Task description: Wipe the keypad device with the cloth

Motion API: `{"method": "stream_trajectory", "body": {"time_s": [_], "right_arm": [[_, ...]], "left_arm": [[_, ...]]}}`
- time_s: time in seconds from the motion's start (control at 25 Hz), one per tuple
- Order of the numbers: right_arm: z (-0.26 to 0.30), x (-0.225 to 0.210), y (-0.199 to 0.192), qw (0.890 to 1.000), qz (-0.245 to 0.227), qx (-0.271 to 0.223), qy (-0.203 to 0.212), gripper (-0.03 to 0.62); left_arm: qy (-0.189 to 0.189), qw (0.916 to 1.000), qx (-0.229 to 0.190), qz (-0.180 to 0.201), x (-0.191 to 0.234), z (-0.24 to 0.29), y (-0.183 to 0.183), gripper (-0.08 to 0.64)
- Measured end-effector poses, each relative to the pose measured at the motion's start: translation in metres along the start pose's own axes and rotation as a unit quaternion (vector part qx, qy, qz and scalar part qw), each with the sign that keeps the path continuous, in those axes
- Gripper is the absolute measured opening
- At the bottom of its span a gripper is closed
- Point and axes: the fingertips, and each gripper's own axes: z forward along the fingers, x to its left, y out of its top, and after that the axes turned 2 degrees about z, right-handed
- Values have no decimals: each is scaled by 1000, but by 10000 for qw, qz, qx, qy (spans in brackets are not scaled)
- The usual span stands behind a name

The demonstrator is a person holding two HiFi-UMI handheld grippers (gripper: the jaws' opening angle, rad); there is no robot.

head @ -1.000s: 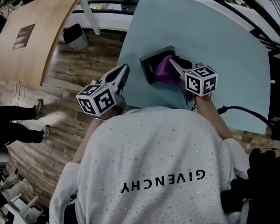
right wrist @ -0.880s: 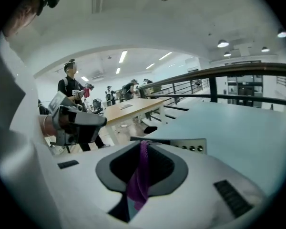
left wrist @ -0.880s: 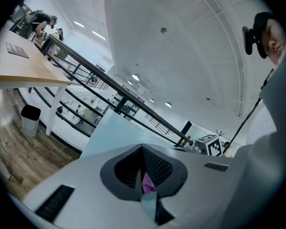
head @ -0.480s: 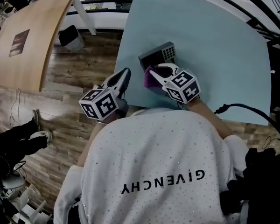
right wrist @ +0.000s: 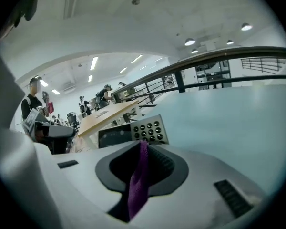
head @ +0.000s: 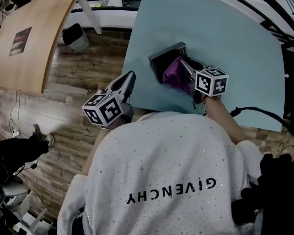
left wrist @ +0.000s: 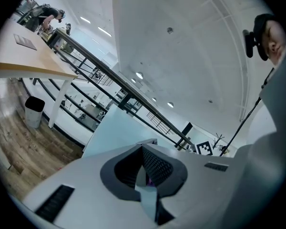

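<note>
The purple cloth (head: pixel 172 73) is the one to read here: soft, light and floppy. It will bunch and trail rather than keep a shape, so a pinch on a gathered fold with a loose tail left free to rub looks like the sensible hold. That is just what the right tongs (right wrist: pixel 142 144) have, jaws clamped on a strip of it, with the purple running down between the pads in the right gripper view. From the head view they sit over the keypad device (head: pixel 161 62), and the cloth is heaped on the device's near side, covering part of its top. Whether it presses down or only rests there, I can't tell. The device is a dark boxy unit with a grid of round buttons (right wrist: pixel 150 130) at one end, and it stands on the pale blue tabletop (head: pixel 235 43) towards its left side. It looks rigid, and probably light enough to skid under a firm wipe (nothing braces it right now). The left tongs (head: pixel 131 77) hang at the tabletop's left edge, apart from the device, jaws drawn together but for a sliver and nothing between them.
</note>
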Motion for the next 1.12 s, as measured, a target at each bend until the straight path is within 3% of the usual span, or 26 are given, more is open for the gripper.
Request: {"method": "stream_trajectory", "body": {"time_s": [0.28,0.44,0.6,0.84,1.0,1.12], "right_arm": [[-18,-59,3,9921,884,-392,-805,51],[-29,-62,5,9899,913,-517,-949,49],[-18,-21,9,9956,741,-522,-240,49],[4,71,-7,9937,-344,-57,1061,49],[11,92,-24,9870,-713,251,1415,49],[11,84,-30,9869,-773,368,1371,49]], "left_arm": [[6,10000,24,28,1,2,-1,0],[51,10000,42,38,1,-1,-1,0],[37,10000,10,65,3,0,2,0],[-83,9999,27,104,-5,6,0,1],[-59,9999,60,85,-5,5,-5,0],[-42,10000,25,72,-5,5,-3,0]]}}
